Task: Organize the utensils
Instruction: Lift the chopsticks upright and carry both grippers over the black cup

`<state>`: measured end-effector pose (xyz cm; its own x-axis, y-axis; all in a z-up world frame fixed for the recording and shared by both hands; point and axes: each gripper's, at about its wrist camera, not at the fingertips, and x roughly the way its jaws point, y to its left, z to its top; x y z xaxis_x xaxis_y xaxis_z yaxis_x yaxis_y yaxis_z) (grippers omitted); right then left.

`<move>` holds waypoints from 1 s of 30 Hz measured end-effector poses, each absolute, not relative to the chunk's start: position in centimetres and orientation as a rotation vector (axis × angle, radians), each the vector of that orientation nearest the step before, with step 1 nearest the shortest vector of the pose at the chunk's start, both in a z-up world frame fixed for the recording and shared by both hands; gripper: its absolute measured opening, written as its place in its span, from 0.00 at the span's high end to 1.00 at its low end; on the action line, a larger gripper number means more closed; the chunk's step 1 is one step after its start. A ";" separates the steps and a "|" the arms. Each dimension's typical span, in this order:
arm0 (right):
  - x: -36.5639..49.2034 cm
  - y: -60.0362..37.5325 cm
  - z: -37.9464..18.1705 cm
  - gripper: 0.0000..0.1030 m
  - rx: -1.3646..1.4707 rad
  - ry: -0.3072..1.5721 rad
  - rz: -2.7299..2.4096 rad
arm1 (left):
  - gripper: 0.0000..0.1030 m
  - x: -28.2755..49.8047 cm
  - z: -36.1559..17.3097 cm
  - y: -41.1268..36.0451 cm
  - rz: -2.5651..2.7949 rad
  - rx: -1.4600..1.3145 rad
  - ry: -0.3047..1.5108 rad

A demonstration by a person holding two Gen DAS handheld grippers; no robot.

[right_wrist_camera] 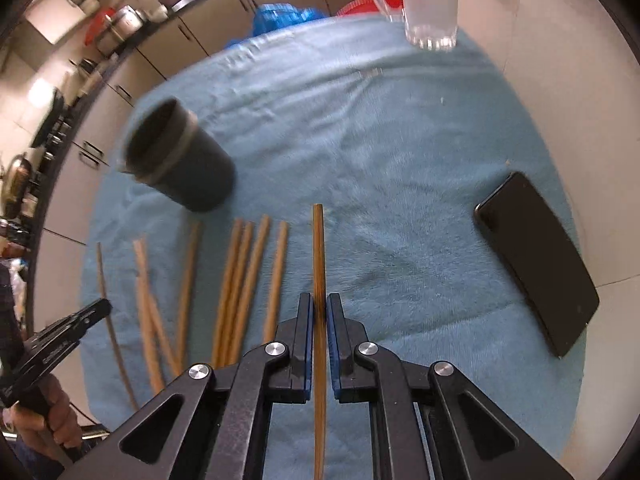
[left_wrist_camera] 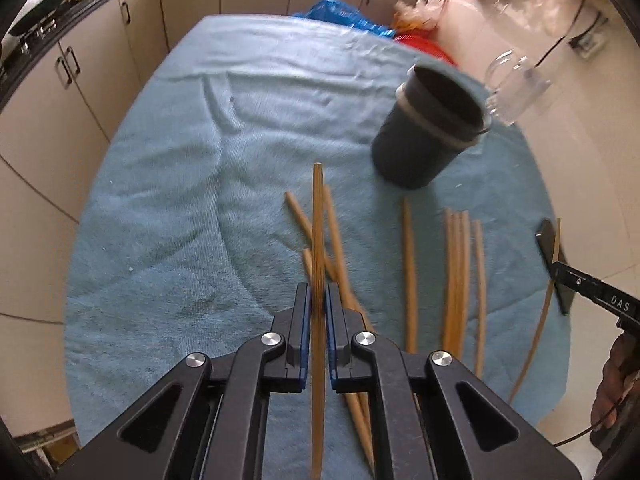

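A blue towel [left_wrist_camera: 200, 208] covers the surface, and on it a dark cup [left_wrist_camera: 430, 128] stands upright and empty at the far side, the likely home for the loose wooden chopsticks [left_wrist_camera: 456, 276] lying in a ragged row on the near half. A black phone [right_wrist_camera: 536, 260] lies flat at the right edge of the towel, well apart from the sticks, and a clear glass mug [right_wrist_camera: 430, 4] stands at the far right corner.

Both hands are mid-job. The left tongs [left_wrist_camera: 318, 304] are clamped on a single chopstick [left_wrist_camera: 318, 216], which runs straight out between the blue pads and points toward the far side, its tip to the left of the cup and over a crossed pair still on the towel. The right tongs [right_wrist_camera: 319, 312] pinch a second chopstick [right_wrist_camera: 319, 248] the same way, its tip pointing far, with the cup off to its far left and the remaining sticks just to its left.

To finish this step well, each stick probably wants tipping upright over the cup's mouth before release, one hand at a time so the two tools do not crowd the rim. The grips sit near mid-length, so a stick may swing as it tilts; a slow turn should keep it steady. The cup looks light and could tip if a stick strikes its wall.
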<state>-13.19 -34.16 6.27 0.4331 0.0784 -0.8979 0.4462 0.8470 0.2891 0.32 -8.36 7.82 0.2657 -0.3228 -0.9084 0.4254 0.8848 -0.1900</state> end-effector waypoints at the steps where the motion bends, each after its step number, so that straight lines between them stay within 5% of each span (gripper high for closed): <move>1: -13.8 -33.9 6.9 0.93 0.532 1.089 -0.243 | 0.94 0.0 8.2 -8.3 -0.512 0.097 1.190; 30: -21.0 -29.7 16.5 0.94 0.415 0.781 -0.168 | 0.94 -6.6 18.7 -7.8 -0.576 0.068 0.961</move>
<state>-20.99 -29.73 16.53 0.7021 0.0055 -0.7121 0.2971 0.9065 0.2999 -6.56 -7.81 18.66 0.4354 -0.4331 -0.7892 0.4917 0.8487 -0.1945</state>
